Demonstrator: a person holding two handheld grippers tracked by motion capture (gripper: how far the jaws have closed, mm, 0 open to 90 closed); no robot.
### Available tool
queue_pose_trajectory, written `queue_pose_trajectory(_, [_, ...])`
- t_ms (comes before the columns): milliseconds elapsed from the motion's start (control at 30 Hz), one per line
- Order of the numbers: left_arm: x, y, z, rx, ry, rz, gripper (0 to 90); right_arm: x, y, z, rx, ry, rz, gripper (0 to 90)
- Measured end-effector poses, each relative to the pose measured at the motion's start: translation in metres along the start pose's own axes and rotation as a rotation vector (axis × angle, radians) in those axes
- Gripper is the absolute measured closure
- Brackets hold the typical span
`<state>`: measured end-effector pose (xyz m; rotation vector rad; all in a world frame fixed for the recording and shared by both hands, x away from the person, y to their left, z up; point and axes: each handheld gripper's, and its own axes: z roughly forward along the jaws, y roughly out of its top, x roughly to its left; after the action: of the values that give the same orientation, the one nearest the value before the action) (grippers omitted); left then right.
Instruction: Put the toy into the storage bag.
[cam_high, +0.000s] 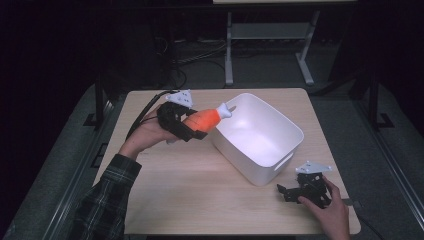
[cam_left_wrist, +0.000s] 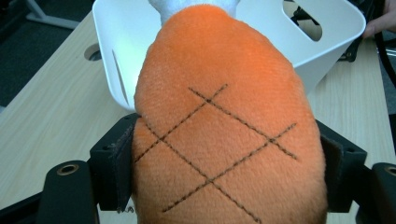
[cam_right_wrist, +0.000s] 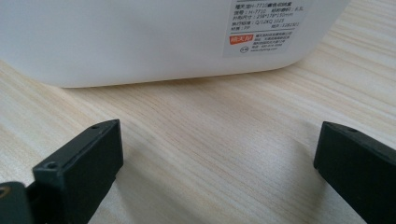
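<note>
An orange plush carrot-shaped toy (cam_high: 204, 119) with a white tip is held in the air at the left rim of the white plastic bin (cam_high: 280, 150). My left gripper (cam_high: 192, 127) is shut on it; in the left gripper view both black jaws press the sides of the orange plush toy (cam_left_wrist: 224, 140), whose white end points over the bin (cam_left_wrist: 116, 42). My right gripper (cam_high: 287, 192) rests on the table by the bin's near right corner. In the right gripper view its jaws stand wide apart over bare wood, facing the bin wall (cam_right_wrist: 140, 42).
The light wooden table (cam_high: 190, 190) has bare room in front of the bin and at the near left. A labelled sticker (cam_right_wrist: 266, 25) sits on the bin wall. Dark floor, cables and a table frame (cam_high: 230, 45) lie beyond the far edge.
</note>
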<state>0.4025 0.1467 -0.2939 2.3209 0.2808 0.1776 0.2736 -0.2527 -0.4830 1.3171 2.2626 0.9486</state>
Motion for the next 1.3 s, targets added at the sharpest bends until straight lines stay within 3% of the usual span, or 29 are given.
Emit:
queue_pose_trajectory(433, [0.012, 0.027, 0.014, -0.010, -0.008, 0.030, 22.3, 0.000, 0.000, 0.000, 0.001, 0.000, 0.000, 0.7])
queue_pose_trajectory(833, [0.025, 0.049, 0.036, -0.006, -0.037, 0.063, 22.2, 0.000, 0.000, 0.000, 0.001, -0.001, 0.002, 0.7])
queue_pose_trajectory(1300, [0.028, 0.079, 0.065, -0.002, -0.069, 0.104, 22.1, 0.000, 0.000, 0.000, 0.001, -0.001, 0.002, 0.7])
